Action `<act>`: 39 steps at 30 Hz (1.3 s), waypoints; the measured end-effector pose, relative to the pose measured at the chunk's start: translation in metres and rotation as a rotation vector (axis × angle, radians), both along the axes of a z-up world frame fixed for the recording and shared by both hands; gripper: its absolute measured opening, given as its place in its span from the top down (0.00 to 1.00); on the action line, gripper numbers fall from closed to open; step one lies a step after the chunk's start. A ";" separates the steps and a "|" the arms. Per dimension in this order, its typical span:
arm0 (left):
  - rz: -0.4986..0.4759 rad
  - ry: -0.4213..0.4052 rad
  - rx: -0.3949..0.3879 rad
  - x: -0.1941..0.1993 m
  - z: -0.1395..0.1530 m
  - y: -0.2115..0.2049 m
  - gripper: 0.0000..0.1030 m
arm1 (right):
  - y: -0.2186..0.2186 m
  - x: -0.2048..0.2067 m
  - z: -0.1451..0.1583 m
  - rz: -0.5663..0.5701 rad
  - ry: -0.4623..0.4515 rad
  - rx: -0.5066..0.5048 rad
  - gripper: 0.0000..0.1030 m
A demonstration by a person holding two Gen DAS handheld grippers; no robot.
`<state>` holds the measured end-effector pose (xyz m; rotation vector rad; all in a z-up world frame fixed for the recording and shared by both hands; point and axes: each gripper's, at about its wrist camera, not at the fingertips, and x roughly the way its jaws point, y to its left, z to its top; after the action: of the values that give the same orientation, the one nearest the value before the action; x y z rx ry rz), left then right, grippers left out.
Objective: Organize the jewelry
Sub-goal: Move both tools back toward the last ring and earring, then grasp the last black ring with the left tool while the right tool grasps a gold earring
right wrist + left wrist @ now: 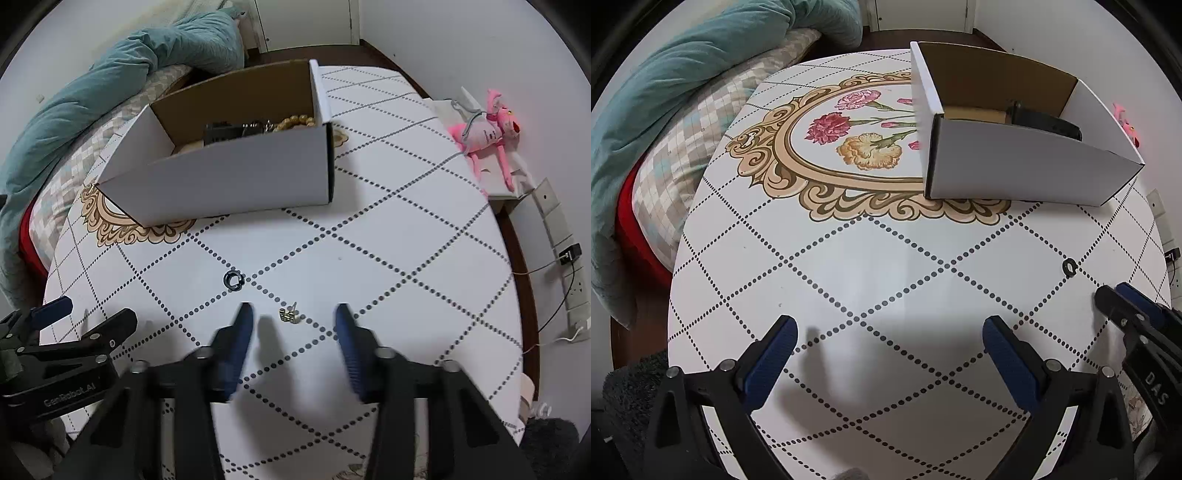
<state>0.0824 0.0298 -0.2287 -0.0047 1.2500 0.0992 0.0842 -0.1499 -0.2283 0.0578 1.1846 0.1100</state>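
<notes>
A small gold earring [288, 315] lies on the patterned table [388, 236], just ahead of my right gripper [293, 325] and between the lines of its blue pads [240, 332]; they do not touch it. A black open ring [233, 279] lies a little further left, also seen in the left wrist view as the black ring [1069, 266]. My left gripper [890, 325] hovers wide open over bare tabletop with nothing between its fingers. A white cardboard box [229, 177] stands behind, holding a wooden bead bracelet [295, 122] and dark items. The box [1015, 177] sits on the floral medallion.
A bed with a teal blanket [683, 74] and checked cover borders the table's left side. A pink plush toy [487, 133] lies on a white ledge at the right, with a wall socket strip and cables [569, 258] beyond the table's edge.
</notes>
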 end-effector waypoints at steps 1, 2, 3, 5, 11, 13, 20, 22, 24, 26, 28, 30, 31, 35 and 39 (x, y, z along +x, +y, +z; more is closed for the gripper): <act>-0.001 -0.001 0.002 0.000 0.000 0.000 0.01 | 0.001 -0.001 0.000 0.000 -0.019 -0.016 0.76; -0.002 -0.004 0.003 0.001 0.000 0.000 0.00 | 0.002 -0.001 0.000 0.000 -0.023 -0.027 0.88; -0.004 -0.006 0.004 0.001 0.001 -0.001 0.00 | 0.002 -0.001 -0.001 0.000 -0.027 -0.033 0.92; -0.008 -0.009 0.007 0.003 0.001 -0.004 0.01 | -0.001 -0.001 0.000 -0.007 -0.030 -0.015 0.92; -0.043 -0.033 -0.039 0.010 0.007 -0.028 0.01 | -0.025 -0.004 0.014 -0.062 -0.054 0.023 0.92; -0.067 -0.037 -0.058 0.013 0.007 -0.041 0.01 | -0.037 -0.005 0.021 -0.096 -0.062 0.035 0.92; -0.136 -0.043 -0.095 0.021 0.004 -0.085 0.08 | -0.068 -0.003 0.022 -0.175 -0.058 0.026 0.92; -0.145 -0.046 -0.095 0.022 0.003 -0.092 0.12 | -0.075 -0.002 0.021 -0.193 -0.056 0.026 0.92; -0.151 -0.050 -0.090 0.022 0.003 -0.099 0.12 | -0.078 -0.002 0.020 -0.204 -0.057 0.026 0.92; -0.157 -0.055 -0.085 0.025 0.002 -0.100 0.19 | -0.081 -0.001 0.020 -0.210 -0.057 0.026 0.92; -0.161 -0.057 -0.081 0.028 0.001 -0.102 0.24 | -0.084 -0.001 0.021 -0.214 -0.059 0.022 0.92; -0.166 -0.057 -0.081 0.029 0.001 -0.103 0.27 | -0.086 0.000 0.020 -0.218 -0.060 0.023 0.92; -0.168 -0.060 -0.078 0.030 0.001 -0.103 0.33 | -0.087 0.001 0.021 -0.221 -0.061 0.023 0.92; -0.182 -0.073 -0.064 0.031 0.002 -0.106 0.56 | -0.090 0.000 0.021 -0.231 -0.063 0.024 0.92; -0.189 -0.078 -0.066 0.037 0.002 -0.110 0.74 | -0.090 0.001 0.022 -0.236 -0.063 0.024 0.92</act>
<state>0.1192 -0.0802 -0.2268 0.0516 1.1698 -0.1050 0.0848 -0.2398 -0.2066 0.2128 1.1051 -0.0815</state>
